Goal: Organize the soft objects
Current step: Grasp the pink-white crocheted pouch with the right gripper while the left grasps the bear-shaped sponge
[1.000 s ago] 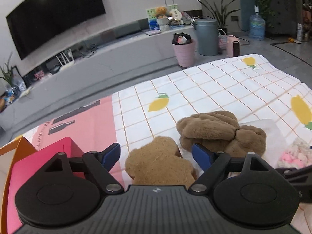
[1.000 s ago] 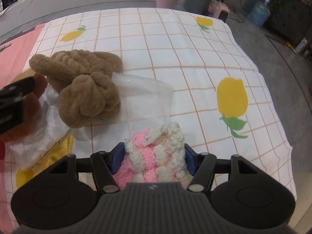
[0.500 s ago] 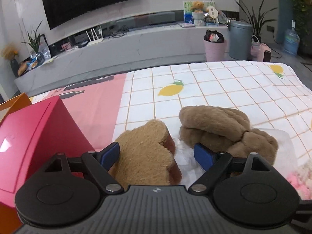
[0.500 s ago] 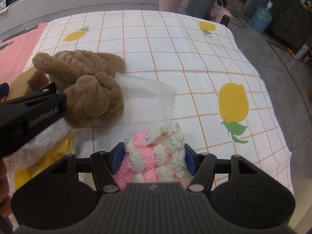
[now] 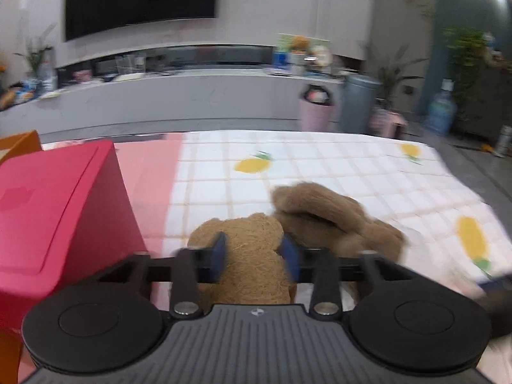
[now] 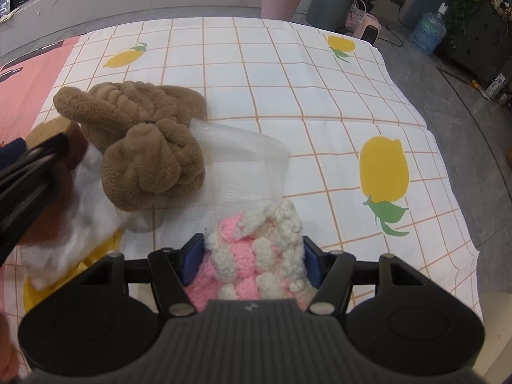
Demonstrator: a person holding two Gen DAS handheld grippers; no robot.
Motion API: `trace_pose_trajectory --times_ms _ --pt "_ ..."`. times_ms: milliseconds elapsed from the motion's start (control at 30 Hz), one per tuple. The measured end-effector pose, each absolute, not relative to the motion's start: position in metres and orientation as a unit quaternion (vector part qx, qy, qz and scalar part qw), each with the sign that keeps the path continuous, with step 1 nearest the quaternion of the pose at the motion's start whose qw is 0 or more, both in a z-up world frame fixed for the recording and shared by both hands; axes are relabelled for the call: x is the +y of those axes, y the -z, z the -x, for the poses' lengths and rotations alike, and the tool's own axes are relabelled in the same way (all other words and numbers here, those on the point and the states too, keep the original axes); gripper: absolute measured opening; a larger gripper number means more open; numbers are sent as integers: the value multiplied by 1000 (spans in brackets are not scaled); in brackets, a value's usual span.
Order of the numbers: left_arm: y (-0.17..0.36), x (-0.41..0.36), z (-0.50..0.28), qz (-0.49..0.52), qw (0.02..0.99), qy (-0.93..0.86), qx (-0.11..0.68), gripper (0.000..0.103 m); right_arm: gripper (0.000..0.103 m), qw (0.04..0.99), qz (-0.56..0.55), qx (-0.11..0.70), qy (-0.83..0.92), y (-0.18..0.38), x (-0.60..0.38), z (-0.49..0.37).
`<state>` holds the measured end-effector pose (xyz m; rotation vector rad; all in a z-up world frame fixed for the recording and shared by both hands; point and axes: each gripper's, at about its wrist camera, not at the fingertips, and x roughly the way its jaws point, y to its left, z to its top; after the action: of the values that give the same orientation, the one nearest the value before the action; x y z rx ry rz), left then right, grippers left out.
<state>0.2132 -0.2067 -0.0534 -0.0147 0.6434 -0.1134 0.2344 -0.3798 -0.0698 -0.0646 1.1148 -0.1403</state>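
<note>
The checked lemon-print cloth (image 6: 288, 73) covers the worktop. The brown plush bow (image 6: 144, 147) lies centre-left. Left gripper (image 5: 254, 252) fingers clamp the tan plush toy (image 5: 252, 256). Right gripper (image 6: 252, 262) fingers grip the pink-and-white knitted piece (image 6: 256, 249), near edge.

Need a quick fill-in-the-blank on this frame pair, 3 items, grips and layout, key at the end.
1. The left gripper is shut on the tan plush toy, with a large ____ box to its left.
2. The right gripper is clamped on a fluffy knitted item coloured white and ____.
3. The brown fleece bundle lies on a checked tablecloth printed with yellow ____.

Missing words: red; pink; lemons
</note>
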Motion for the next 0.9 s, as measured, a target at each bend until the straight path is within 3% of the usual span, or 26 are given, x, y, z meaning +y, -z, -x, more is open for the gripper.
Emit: trace_pose_trajectory --times_ms 100,200,233,267,333,400,500,900 --pt "52 -207 -180 -25 949 80 304 21 62 846 31 529 66 70 -380 -234" --pt "52 -200 -153 -20 948 110 298 31 62 846 32 529 65 70 -380 -234" --pt "51 -196 -146 -14 950 111 293 45 62 846 32 529 65 70 -380 -234" --pt "50 -192 -139 -6 953 111 282 67 62 846 32 529 64 70 -380 -233" --pt "47 -185 -126 5 964 119 238 92 63 846 32 528 63 69 -380 -233" --pt "43 -184 -114 -8 977 128 172 103 63 846 33 528 63 69 -379 -233" --pt "45 -197 -121 -43 979 97 173 103 63 846 42 527 61 70 -376 -234" --pt "76 -188 -142 73 973 -12 220 103 65 846 48 529 53 75 -375 -238"
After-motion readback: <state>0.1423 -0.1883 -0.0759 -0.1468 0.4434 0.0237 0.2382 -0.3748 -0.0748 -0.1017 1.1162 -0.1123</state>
